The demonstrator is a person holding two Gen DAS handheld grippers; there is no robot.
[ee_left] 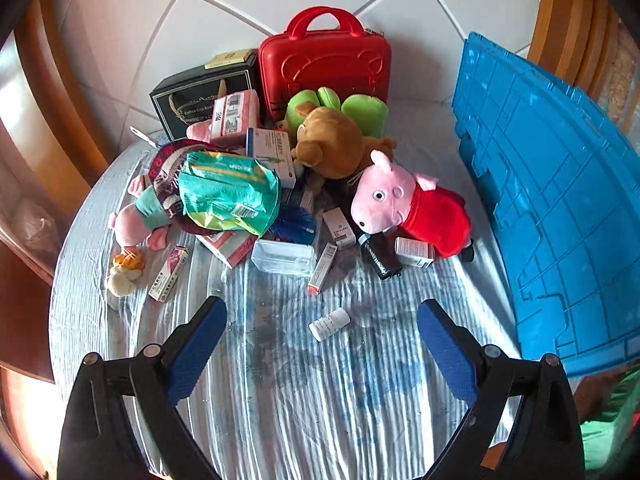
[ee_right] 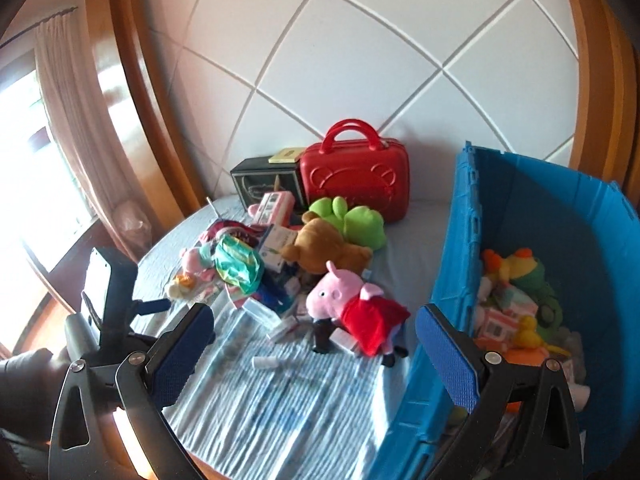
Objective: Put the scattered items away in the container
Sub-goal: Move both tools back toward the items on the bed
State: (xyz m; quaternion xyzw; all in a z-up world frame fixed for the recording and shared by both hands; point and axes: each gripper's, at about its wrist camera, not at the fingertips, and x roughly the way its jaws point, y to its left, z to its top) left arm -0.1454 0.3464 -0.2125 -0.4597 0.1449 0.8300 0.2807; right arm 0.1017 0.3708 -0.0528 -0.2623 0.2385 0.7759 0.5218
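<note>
In the left wrist view the left gripper point(ee_left: 322, 322) hung over the striped cloth point(ee_left: 280, 380) with its jaws spread wide and nothing between them. A small white bottle point(ee_left: 330, 323) lay on its side on the cloth between the blue pads, touching neither; its long axis ran diagonally, the cap toward the upper right and the base toward the lower left. Beyond it sat the heap of scattered things: a pink pig plush point(ee_left: 408, 208) in a red dress lying with its snout toward the lower left and its body stretching right, a brown bear plush point(ee_left: 336, 144), a green plush point(ee_left: 360, 110) behind the bear, a green packet point(ee_left: 228, 192), and a slim carton point(ee_left: 323, 267) standing almost vertical in the frame. A red case point(ee_left: 326, 60) stood upright against the white wall. The blue container point(ee_left: 560, 208) rose along the right side, only its ribbed outer wall showing.

In the right wrist view the right gripper point(ee_right: 316, 350) was likewise wide open and empty, above the cloth near the container's edge. The white bottle point(ee_right: 267, 361) lay nearly level in the frame, well short of the blue container point(ee_right: 452, 248), which held toys and boxes inside. The pig plush point(ee_right: 352, 304) lay just beside the container's wall, head to the left. The left gripper's body point(ee_right: 108, 296) showed at the left edge
</note>
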